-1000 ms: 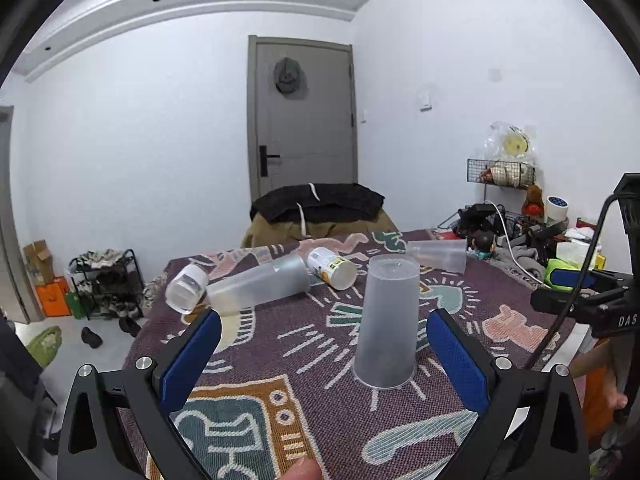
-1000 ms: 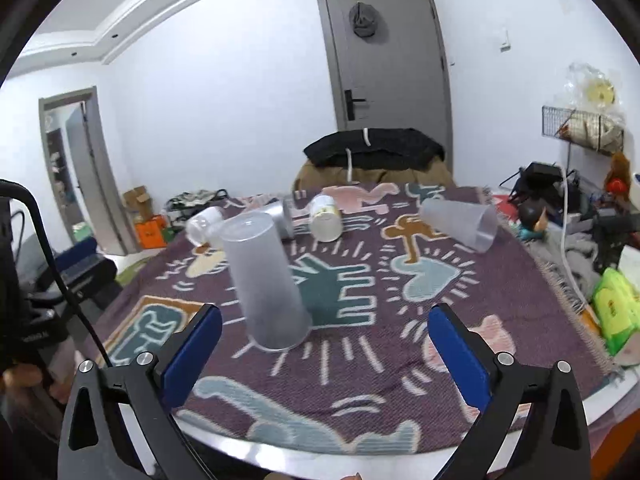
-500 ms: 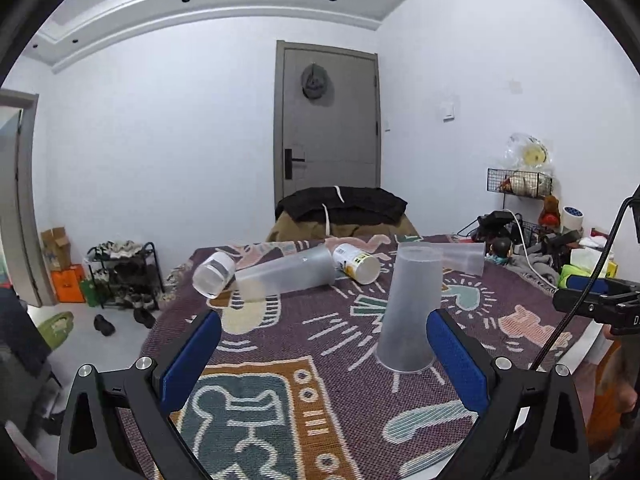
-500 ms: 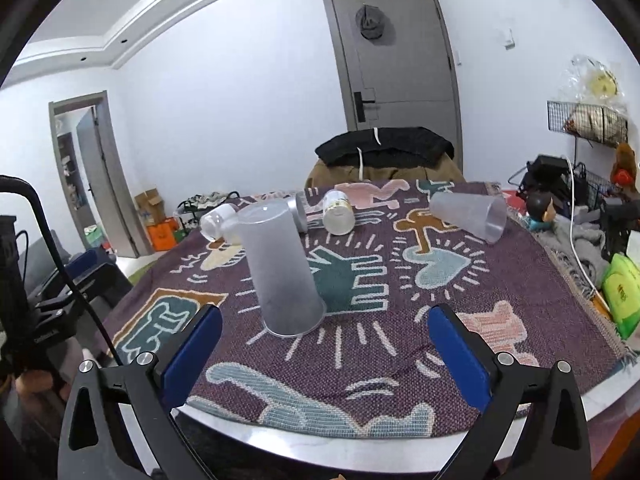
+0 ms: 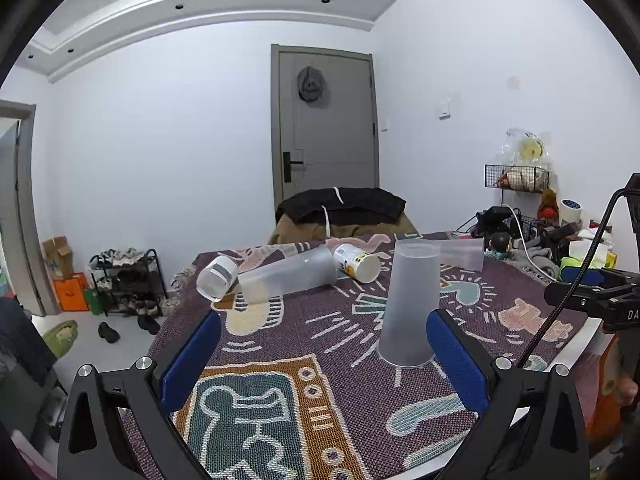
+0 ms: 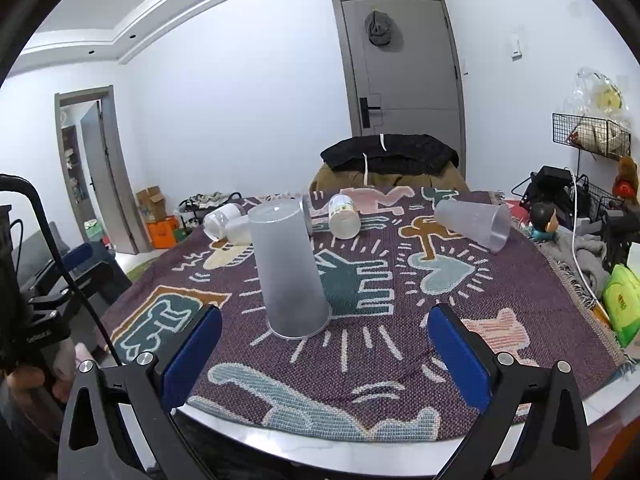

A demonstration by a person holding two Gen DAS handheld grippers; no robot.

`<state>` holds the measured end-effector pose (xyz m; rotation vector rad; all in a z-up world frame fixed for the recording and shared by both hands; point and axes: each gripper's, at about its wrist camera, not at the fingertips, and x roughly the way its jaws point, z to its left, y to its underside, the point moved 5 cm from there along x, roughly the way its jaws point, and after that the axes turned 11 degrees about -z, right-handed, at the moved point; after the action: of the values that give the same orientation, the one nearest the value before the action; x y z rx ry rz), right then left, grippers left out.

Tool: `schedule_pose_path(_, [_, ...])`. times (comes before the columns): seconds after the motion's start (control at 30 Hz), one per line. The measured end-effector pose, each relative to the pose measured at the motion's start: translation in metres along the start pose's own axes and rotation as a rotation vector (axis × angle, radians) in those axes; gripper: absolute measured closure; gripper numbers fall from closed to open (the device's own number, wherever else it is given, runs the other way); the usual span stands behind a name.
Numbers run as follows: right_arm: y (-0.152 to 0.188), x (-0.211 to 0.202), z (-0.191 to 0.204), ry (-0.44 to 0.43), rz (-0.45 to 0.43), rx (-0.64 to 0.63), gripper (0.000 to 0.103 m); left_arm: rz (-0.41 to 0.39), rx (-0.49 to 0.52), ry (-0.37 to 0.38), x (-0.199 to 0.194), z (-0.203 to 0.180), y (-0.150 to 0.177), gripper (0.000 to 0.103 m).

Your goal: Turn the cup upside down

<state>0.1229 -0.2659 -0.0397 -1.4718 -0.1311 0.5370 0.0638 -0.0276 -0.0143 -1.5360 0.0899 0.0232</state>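
Observation:
A frosted translucent cup (image 5: 409, 303) stands upside down, rim on the patterned cloth, base on top. It also shows in the right wrist view (image 6: 289, 274). My left gripper (image 5: 323, 356) is open and empty, held back near the table's front edge, with the cup just inside its right finger line. My right gripper (image 6: 325, 350) is open and empty, pulled back at the table edge, the cup ahead and to its left.
A long frosted cup (image 5: 288, 277) lies on its side beside a small clear jar (image 5: 216, 283) and a white bottle (image 5: 357, 262). Another frosted cup (image 6: 473, 225) lies at the far right. Clutter and cables (image 6: 576, 208) crowd the right side. The table rim (image 6: 360, 450) is near.
Both grippers have drawn back and away from the upside-down cup, which stays standing. The views have risen and widened slightly.

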Motion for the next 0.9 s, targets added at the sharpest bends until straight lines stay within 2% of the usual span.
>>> schedule_pose_path(0.47, [-0.0032, -0.004, 0.0059, -0.006, -0.036, -0.017, 0.0, 0.009, -0.014, 0.001, -0.002, 0.0014, 0.0016, 0.0])
schedule_pose_path(0.9, [-0.0014, -0.0047, 0.0074, -0.006, -0.035, -0.02, 0.0, 0.018, -0.027, -0.006, -0.0027, 0.0065, 0.0038, 0.0])
